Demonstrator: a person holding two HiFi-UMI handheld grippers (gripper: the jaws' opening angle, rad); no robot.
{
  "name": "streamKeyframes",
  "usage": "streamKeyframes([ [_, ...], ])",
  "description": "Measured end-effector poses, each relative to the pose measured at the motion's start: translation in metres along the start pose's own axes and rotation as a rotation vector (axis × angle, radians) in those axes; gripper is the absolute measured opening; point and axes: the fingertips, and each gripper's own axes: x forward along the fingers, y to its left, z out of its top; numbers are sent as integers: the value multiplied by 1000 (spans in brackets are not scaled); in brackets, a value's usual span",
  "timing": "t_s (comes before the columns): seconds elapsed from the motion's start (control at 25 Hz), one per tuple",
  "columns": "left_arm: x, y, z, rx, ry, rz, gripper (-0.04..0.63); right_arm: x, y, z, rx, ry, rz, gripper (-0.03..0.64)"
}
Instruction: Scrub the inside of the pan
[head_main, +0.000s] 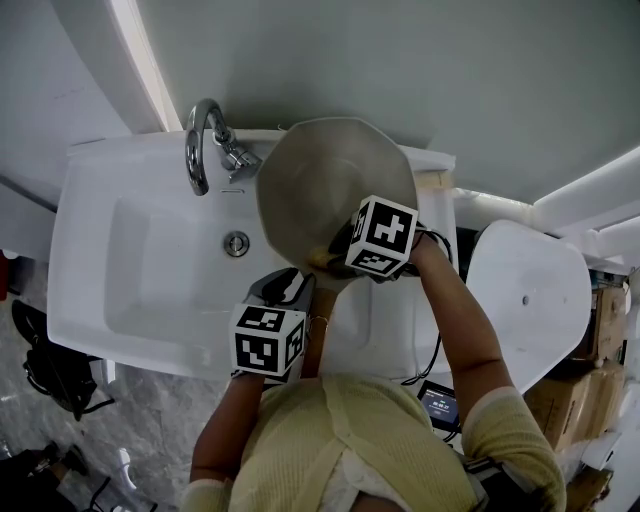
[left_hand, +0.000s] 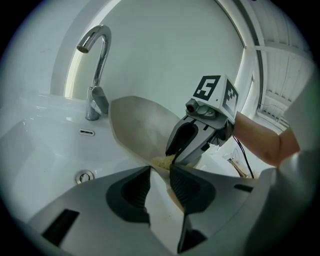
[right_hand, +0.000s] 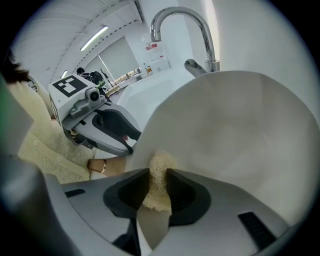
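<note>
Though head view hides grips, right claw (right_hand: 158, 174) pinches sponge (right_hand: 161, 161), left claw (left_hand: 160, 171) clamps pan (left_hand: 142, 125) rim

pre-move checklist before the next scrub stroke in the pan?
1. Grip on sponge: ok, right tool is shut on it.
2. Contact with pan: ok, sponge tip touches the inner wall near the rim.
3. Hold on pan: ok, left tool is shut on its near end; handle or rim, cannot tell.
4. Place of pan: ok, tilted over the sink, beside the faucet.
5. Water off: ok, no stream visible.
6. Dirt left inside pan: cannot tell.
</note>
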Motion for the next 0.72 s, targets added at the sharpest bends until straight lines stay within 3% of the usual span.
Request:
streamKeyframes([
  [0.48,-6,4,0,29,-1,17,173,-9,13,21,88,-188,55,120],
  [0.72,-12,7,4,35,-13,28,173,-17,16,27,118,-285,32,120],
])
